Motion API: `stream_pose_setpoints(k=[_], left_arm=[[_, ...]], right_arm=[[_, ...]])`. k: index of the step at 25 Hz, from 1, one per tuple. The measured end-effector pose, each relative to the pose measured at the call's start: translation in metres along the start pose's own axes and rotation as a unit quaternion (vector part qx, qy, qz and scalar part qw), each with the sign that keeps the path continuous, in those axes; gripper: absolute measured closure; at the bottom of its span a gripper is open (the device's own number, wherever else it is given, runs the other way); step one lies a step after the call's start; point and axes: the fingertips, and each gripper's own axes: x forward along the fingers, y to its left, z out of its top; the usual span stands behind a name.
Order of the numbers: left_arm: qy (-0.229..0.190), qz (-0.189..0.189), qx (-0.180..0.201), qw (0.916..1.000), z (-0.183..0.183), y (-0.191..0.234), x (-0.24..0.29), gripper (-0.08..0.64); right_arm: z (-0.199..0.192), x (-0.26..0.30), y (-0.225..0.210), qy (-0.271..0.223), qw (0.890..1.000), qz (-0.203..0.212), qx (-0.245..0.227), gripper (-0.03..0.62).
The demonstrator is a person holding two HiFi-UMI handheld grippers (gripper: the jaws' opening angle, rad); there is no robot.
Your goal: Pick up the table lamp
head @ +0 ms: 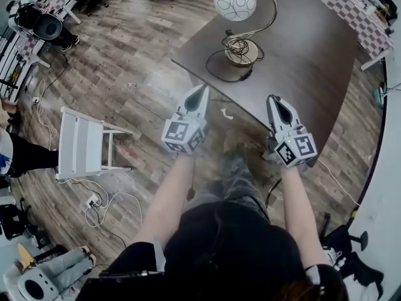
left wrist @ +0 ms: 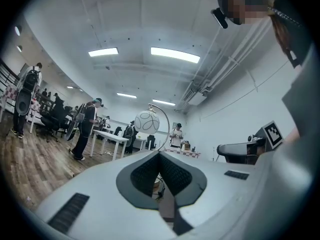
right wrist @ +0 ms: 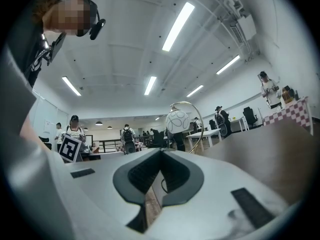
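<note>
Dark brown surface carries the table lamp near its far corner, upright and untouched. Pickup not started.

My left hand-held gripper and right hand-held gripper hover at the near edge, well apart from the lamp. Jaws pressed together on both, nothing between them.

Left to do, by my read: reach in, open up, close on the curved metal stem, lift.

The lamp's black cord loops beside its base.

Room: grey-brown plank floor, a white folding chair on my left, loose white cable nearer me.
</note>
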Motion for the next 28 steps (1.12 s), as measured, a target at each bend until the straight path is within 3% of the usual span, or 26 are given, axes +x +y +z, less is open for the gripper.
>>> stream_pose_setpoints(k=[6,24,28], left_arm=[[-0.005,0.000,0.013,0.9999,0.005,0.009,0.027,0.551],[0.016,-0.008,-0.001,0.9998,-0.023,0.032,0.112,0.549],[0.012,-0.024,0.002,0.9996,-0.030,0.037,0.137,0.543]], right_arm=[[0.007,0.027,-0.014,-0.003,1.000,0.016,-0.003,0.591],[0.004,0.084,-0.076,0.010,1.000,0.019,-0.003,0.589],[0.004,0.099,-0.090,0.010,1.000,0.023,-0.006,0.589]])
